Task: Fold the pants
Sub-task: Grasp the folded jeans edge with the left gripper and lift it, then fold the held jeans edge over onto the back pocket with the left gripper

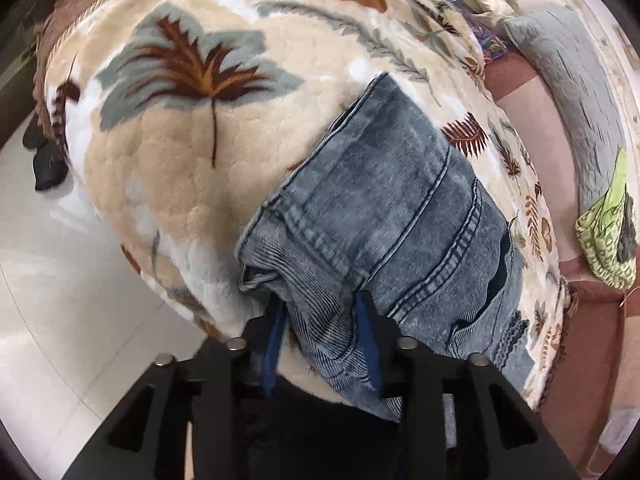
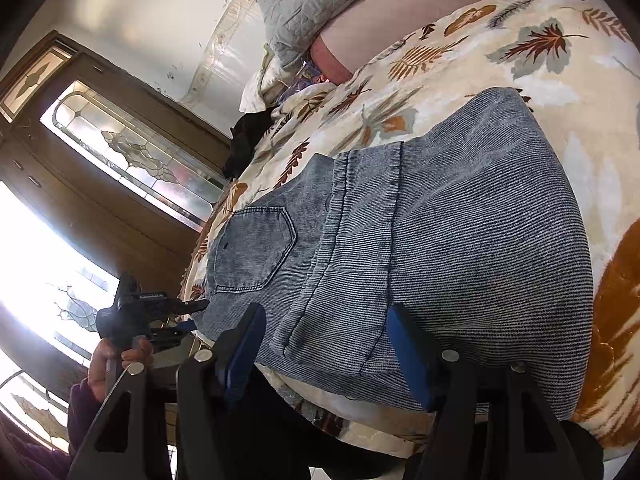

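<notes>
Grey-blue denim pants (image 2: 460, 248) lie folded on a leaf-print fleece blanket (image 2: 540, 80) on a bed. In the left wrist view the pants (image 1: 400, 200) stretch away from me, and my left gripper (image 1: 320, 304) is closed on their near waistband corner, with denim bunched between the blue pads. In the right wrist view my right gripper (image 2: 326, 320) is open, its blue fingers (image 2: 404, 336) straddling the near edge of the pants by the hem. The left gripper (image 2: 160, 308) shows there at the pants' left corner, held by a hand.
A grey quilted pillow (image 1: 568, 64) and a green patterned cloth (image 1: 608, 236) lie at the head of the bed. White tiled floor (image 1: 60, 300) lies beside the bed. A wooden wardrobe with glass panels (image 2: 120, 152) stands beyond the bed. A black item (image 2: 246, 140) lies on the blanket's edge.
</notes>
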Demonstrator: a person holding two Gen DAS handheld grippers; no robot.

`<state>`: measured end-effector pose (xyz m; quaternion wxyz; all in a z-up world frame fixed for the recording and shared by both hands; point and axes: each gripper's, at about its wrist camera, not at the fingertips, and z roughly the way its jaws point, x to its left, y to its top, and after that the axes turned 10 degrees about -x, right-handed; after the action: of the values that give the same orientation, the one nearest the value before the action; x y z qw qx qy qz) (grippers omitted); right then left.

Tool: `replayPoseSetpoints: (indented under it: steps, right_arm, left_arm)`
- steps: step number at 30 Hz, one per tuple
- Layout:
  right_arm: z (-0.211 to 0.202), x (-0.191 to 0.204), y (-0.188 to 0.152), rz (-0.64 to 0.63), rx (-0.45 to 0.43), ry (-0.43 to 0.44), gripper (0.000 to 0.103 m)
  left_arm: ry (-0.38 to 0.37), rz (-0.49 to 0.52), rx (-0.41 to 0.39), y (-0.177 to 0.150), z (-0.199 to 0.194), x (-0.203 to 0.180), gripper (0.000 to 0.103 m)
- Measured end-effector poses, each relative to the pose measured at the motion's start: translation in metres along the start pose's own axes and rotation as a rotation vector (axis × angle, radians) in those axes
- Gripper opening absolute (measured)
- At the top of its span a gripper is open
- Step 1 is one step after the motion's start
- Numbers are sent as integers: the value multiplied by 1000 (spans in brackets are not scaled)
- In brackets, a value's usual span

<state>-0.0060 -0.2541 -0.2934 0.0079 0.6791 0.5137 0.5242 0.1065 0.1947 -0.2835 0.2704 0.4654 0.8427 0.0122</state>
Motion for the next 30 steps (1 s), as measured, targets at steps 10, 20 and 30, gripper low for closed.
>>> replayPoseSetpoints:
  steps: [10,20,30]
  right_arm:
    - [0,-1,0,6,1,3,67]
    - [-5,-4,3,28,-19,24,67]
    - [-39,-30,15,202,-156,86,67]
  left_arm:
    - [6,-12,-22,-3,2,0,34]
    - [29,206,-152,-9,-28,-42,16]
    - [27,623,-318,-52,-86,-150,16]
